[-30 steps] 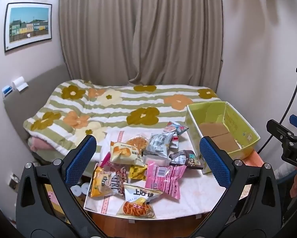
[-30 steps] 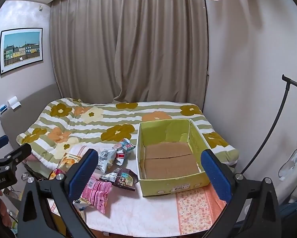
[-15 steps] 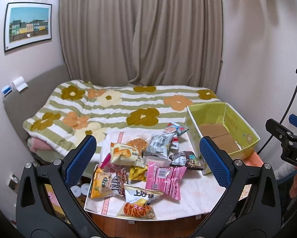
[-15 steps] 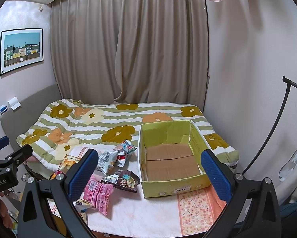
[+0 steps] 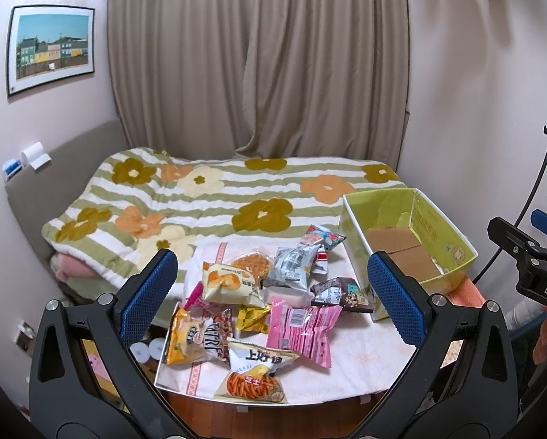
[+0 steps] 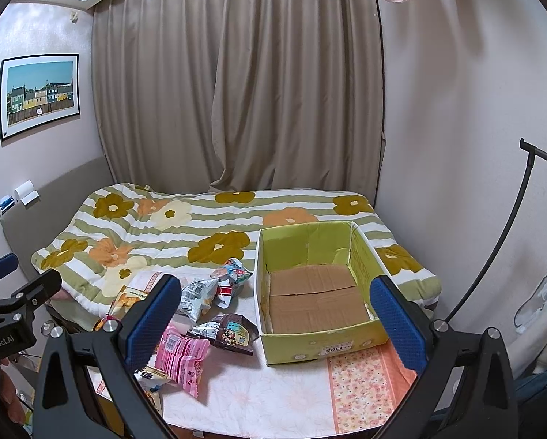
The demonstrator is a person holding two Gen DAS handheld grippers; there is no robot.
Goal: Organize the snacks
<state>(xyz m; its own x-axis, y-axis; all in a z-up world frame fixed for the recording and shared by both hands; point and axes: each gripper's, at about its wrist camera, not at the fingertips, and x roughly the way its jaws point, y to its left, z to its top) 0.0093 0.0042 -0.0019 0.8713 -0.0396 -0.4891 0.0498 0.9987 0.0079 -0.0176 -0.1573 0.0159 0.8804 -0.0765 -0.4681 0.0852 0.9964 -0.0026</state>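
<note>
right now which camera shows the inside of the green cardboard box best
The right wrist view: it looks almost straight into the green cardboard box, showing the whole brown floor with no snacks visible inside. The left wrist view catches the box at the right, at an angle, with its near wall and the left gripper's finger hiding some floor.

Both wrist views are looking down over the table (image 5: 365, 366) toward the bed (image 6: 200, 226), sharing the box (image 5: 452, 256).

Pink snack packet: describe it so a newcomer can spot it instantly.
Start at the yellow-green cardboard box on the white tablecloth, then look at the snack pile to its left. The pink snack packet lies near the pile's front, beside a dark brown packet. It alone is bright pink, with a white barcode label.
</note>
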